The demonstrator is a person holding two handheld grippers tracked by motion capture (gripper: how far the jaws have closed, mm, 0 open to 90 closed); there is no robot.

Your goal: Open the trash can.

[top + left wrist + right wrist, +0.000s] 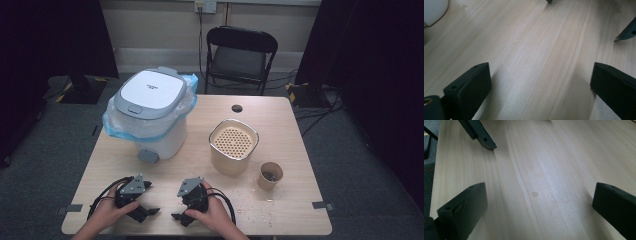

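Cup (270, 175), canister (233, 146) and bin (149, 115) stood untouched; both grippers, left (145, 212) and right (181, 218), rested on the table (295, 210), jaws wide, empty. Nothing looked begun.

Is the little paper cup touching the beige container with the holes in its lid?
Apart. In the high view a strip of bare table shows between the paper cup and the beige container, which stands to the cup's left.
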